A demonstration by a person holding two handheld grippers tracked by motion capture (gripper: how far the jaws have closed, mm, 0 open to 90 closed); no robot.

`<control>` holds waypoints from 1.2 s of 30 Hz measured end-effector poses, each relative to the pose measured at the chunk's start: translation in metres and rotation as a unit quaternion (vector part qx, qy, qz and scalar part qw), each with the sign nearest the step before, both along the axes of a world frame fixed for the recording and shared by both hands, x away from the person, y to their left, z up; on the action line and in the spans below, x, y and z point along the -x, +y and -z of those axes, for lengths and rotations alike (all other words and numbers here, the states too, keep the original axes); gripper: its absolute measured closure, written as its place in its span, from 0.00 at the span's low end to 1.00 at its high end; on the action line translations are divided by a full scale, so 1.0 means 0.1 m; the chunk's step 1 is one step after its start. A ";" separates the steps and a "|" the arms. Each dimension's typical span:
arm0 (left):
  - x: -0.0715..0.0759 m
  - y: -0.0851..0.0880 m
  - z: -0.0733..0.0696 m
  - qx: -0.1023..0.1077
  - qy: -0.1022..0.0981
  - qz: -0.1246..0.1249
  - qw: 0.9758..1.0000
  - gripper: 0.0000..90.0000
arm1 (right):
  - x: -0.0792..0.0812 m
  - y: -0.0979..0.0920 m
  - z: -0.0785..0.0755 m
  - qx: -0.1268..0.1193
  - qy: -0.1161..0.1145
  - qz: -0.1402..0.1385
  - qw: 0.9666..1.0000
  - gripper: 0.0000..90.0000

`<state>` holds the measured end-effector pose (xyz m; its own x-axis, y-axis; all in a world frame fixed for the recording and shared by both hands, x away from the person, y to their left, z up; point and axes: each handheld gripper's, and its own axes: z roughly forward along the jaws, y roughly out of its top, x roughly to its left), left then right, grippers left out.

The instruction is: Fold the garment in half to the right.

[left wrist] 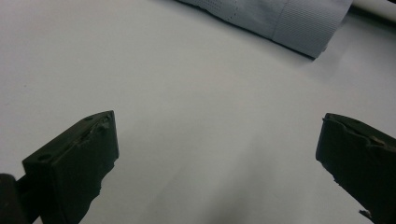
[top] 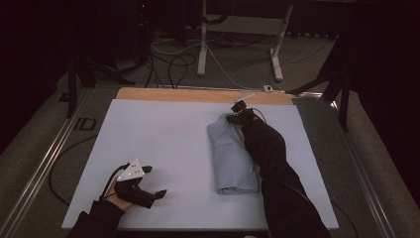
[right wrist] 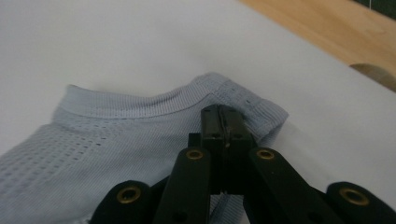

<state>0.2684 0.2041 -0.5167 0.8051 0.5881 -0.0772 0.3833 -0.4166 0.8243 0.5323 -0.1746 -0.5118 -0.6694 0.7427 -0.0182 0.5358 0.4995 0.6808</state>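
While the left gripper (top: 157,193) sits low at about seven o'clock on the white sheet (top: 163,134), its jaws stand wide apart with nothing between them, bare sheet under them. From the left gripper view the shirt's (left wrist: 285,21) ribbed hem lies well off at one o'clock. Over to the middle: the pale blue shirt (top: 232,158) lies folded in a long strip, running from four o'clock up toward one o'clock on the sheet. At its far end, the right gripper (top: 235,118) is clamped tight on the ribbed edge, jaws pressed together with fabric pinched between them (right wrist: 223,122). A dark sleeve (top: 277,168) stretches along the shirt's right side. Beyond, a wood edge (top: 198,94) of the table shows.
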 end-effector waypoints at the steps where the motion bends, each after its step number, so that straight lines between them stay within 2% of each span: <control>1: 0.00 0.00 0.00 0.002 -0.001 -0.003 1.000 0.00 | -0.01 0.02 0.02 0.005 0.002 0.003 1.000 1.00; 4: 0.00 0.01 0.01 0.003 0.000 -0.003 1.000 0.00 | -0.05 0.02 0.08 0.006 0.003 0.006 1.000 1.00; 10: 0.01 0.01 0.02 0.003 -0.001 0.003 1.000 0.00 | -0.05 0.03 0.07 0.014 0.000 0.010 1.000 1.00; 14: 0.01 0.03 0.00 0.005 -0.006 0.001 1.000 0.00 | 0.00 0.03 0.01 0.011 0.000 0.007 1.000 1.00; 18: 0.00 0.07 -0.01 0.017 -0.012 -0.007 1.000 0.00 | 0.10 0.00 -0.14 0.003 -0.010 -0.001 1.000 1.00; 19: 0.00 0.07 -0.01 0.023 -0.014 -0.009 1.000 0.00 | 0.14 -0.01 -0.19 -0.002 -0.011 -0.005 1.000 1.00; 23: 0.01 0.10 -0.02 0.022 -0.030 -0.016 0.999 0.00 | 0.33 -0.03 -0.37 -0.020 -0.025 -0.024 0.999 1.00; 26: 0.01 0.11 -0.02 0.016 -0.033 -0.019 0.999 0.00 | 0.51 0.00 -0.44 -0.018 -0.029 -0.045 0.998 1.00; 36: 0.00 0.15 -0.02 0.014 -0.032 -0.022 0.999 0.00 | 1.12 0.08 -0.50 -0.007 -0.027 -0.108 0.994 1.00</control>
<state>0.2685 0.2187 -0.5149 0.7822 0.6215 -0.0439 0.3471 -0.3762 0.8591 0.4207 -0.1666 -0.4615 -0.8111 0.5828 -0.0494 0.3795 0.5887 0.7138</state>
